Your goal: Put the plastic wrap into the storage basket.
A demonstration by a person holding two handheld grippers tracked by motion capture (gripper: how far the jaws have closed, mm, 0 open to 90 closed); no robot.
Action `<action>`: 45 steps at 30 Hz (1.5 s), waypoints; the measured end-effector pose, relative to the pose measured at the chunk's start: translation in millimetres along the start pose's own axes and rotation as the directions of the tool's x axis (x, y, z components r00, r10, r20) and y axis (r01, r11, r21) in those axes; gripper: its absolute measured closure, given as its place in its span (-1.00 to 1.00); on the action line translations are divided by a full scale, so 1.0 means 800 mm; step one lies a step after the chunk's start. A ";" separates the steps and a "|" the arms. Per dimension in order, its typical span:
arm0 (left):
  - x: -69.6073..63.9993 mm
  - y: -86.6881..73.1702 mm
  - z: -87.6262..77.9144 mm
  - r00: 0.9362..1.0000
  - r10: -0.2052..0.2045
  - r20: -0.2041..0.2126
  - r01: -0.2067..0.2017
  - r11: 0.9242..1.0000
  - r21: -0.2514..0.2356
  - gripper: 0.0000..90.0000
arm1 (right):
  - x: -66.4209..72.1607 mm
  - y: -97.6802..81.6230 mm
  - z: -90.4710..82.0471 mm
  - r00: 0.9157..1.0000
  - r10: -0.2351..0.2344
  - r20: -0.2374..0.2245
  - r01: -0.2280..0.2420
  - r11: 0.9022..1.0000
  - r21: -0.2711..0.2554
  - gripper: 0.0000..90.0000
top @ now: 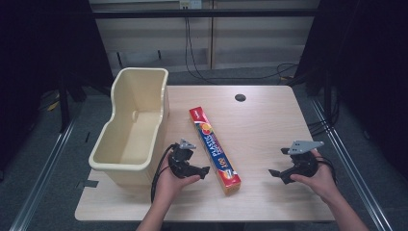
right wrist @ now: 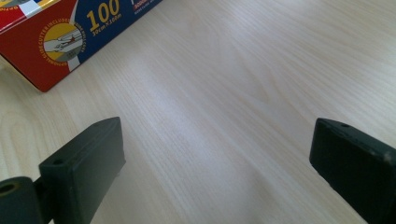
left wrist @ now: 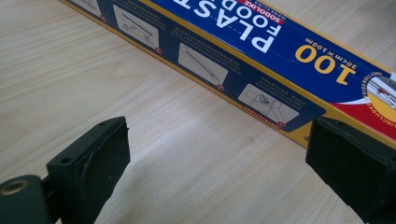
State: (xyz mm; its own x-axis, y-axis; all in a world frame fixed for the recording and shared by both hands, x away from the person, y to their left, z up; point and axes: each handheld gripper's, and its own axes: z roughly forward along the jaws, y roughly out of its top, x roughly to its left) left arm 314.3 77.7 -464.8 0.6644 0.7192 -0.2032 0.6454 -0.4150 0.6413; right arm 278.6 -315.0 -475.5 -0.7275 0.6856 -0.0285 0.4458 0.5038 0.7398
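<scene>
Long blue-and-yellow plastic wrap box (top: 215,143), red ends, flat on table (top: 269,125)

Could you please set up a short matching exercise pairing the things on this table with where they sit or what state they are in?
Things:
1. cream tub
2. plastic wrap box
3. left tongs
4. right tongs

Places or states:
A. lying flat mid-table
B. open, beside the box's near end
C. standing at the table's left edge
D. open over bare wood, to the box's right

Pairs: 1-C, 2-A, 3-B, 4-D
</scene>
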 end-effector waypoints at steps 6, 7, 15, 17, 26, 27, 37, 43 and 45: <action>-0.002 0.019 0.001 1.000 -0.026 0.009 0.026 0.999 0.041 -0.87 | 0.000 -0.001 -0.004 0.999 0.021 0.031 -0.021 1.000 0.001 -0.92; -0.002 0.019 0.001 1.000 -0.026 0.009 0.026 0.999 0.041 -0.87 | 0.000 -0.001 -0.004 0.999 0.021 0.031 -0.021 1.000 0.001 -0.92; -0.006 0.056 0.015 0.995 -0.101 0.002 0.101 0.993 0.064 -0.89 | 0.001 0.000 -0.007 0.999 0.038 0.027 -0.038 0.999 0.000 -0.90; -0.007 0.065 0.018 0.993 -0.114 0.003 0.114 0.992 0.061 -0.89 | 0.001 0.000 -0.009 0.999 0.044 0.030 -0.044 0.999 -0.004 -0.90; -0.008 0.094 0.040 0.989 -0.141 -0.039 0.144 0.985 0.096 -0.97 | 0.001 0.001 -0.010 0.998 0.050 0.027 -0.049 0.999 -0.018 -0.90; -0.008 0.097 0.043 0.989 -0.140 -0.056 0.145 0.985 0.096 -0.98 | 0.001 0.002 -0.009 0.998 0.049 0.027 -0.048 0.999 -0.017 -0.90; -0.008 0.102 0.065 0.971 -0.207 -0.119 0.220 0.969 0.110 -1.00 | 0.003 0.004 -0.008 0.998 0.051 0.033 -0.050 0.999 -0.022 -0.90; -0.007 0.098 0.074 0.964 -0.235 -0.121 0.249 0.962 0.115 -1.00 | 0.005 0.005 -0.008 0.998 0.051 0.039 -0.050 0.998 -0.028 -0.90; -0.009 0.099 0.075 0.966 -0.232 -0.115 0.245 0.962 0.122 -1.00 | 0.005 0.006 -0.008 0.998 0.048 0.043 -0.047 0.999 -0.022 -0.90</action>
State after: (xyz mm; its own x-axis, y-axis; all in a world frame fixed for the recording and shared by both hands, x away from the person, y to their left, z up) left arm 383.0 6.5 -457.2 0.4490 0.8549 -0.2601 0.8297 -0.2908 0.4765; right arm 274.6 -313.5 -468.2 -0.6825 0.7306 -0.0218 0.4676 0.4594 0.7551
